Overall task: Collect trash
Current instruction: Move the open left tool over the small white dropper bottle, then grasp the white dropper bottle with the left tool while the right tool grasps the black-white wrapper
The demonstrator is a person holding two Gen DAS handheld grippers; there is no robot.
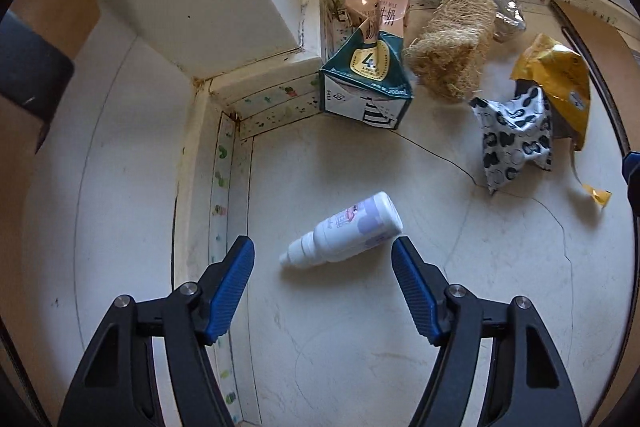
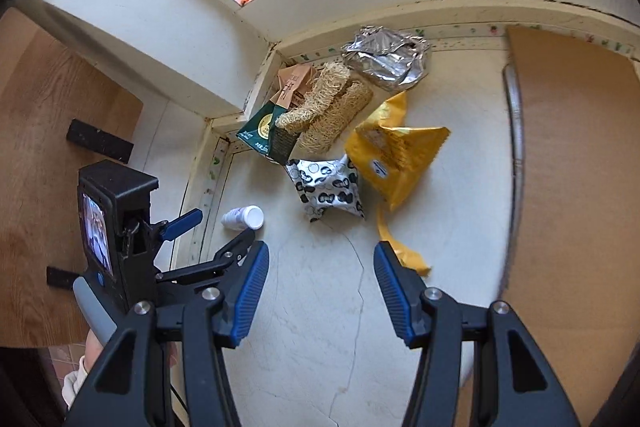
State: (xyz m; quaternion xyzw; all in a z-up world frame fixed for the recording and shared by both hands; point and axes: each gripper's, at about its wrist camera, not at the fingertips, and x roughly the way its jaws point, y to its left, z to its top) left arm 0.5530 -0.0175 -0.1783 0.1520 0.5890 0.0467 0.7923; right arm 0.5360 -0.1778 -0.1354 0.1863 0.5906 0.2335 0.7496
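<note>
A small white bottle [image 1: 348,231] lies on its side on the white cracked floor [image 1: 360,347]. My left gripper [image 1: 322,246] hangs over it, open, one finger off each end and neither pad touching. Further back in the corner lie a green milk carton [image 1: 366,79], a loofah [image 1: 452,43], a silver foil wrapper [image 1: 504,11], a yellow bag [image 1: 560,79] and a black-and-white wrapper [image 1: 512,139]. My right gripper [image 2: 320,249] is open and empty, short of the black-and-white wrapper [image 2: 328,187] and the yellow bag [image 2: 396,155]. The left gripper [image 2: 218,227] shows beside the bottle [image 2: 244,217].
A white stepped wall base [image 1: 208,7] closes the corner at the back and left. A brown cardboard sheet [image 2: 572,187] lies at the right, and wooden flooring [image 2: 48,147] at the left. A hand shows at the lower left of the right wrist view.
</note>
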